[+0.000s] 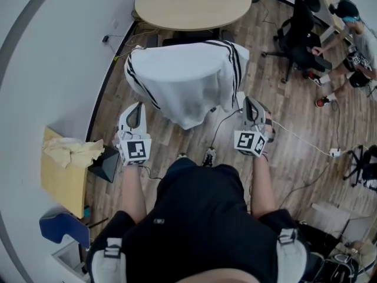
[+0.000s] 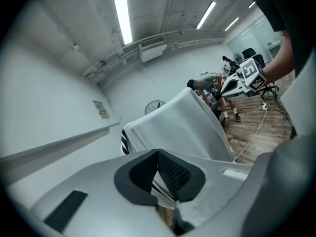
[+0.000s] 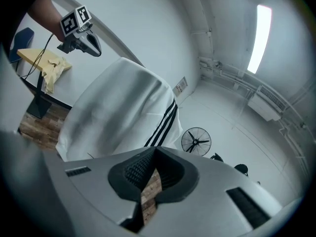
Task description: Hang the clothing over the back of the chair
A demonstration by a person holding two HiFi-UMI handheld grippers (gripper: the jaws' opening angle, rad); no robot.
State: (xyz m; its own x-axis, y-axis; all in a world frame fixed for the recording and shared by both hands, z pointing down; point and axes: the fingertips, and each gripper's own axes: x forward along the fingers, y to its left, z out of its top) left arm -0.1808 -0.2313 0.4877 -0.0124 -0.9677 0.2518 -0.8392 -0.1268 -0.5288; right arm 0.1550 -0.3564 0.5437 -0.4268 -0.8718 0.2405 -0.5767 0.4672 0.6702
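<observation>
While white fabric garment w/ black stripes (image 1: 185, 78) hangs draped over back of black chair (image 1: 191, 40), by near edge of round wooden table (image 1: 194, 5), L gripper (image 1: 134, 112) & R gripper (image 1: 252, 107) hover near it, apart from it, both w/ jaws closed together, nothing between.

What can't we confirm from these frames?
- Chair back: all three views, covered by the white garment.
- Garment's far side, toward the round table: head view, hidden behind its own top.
- Garment's lower hem: left gripper view, mostly behind the left gripper.
- Yellow cloth on the side table: head view, too small to identify.
</observation>
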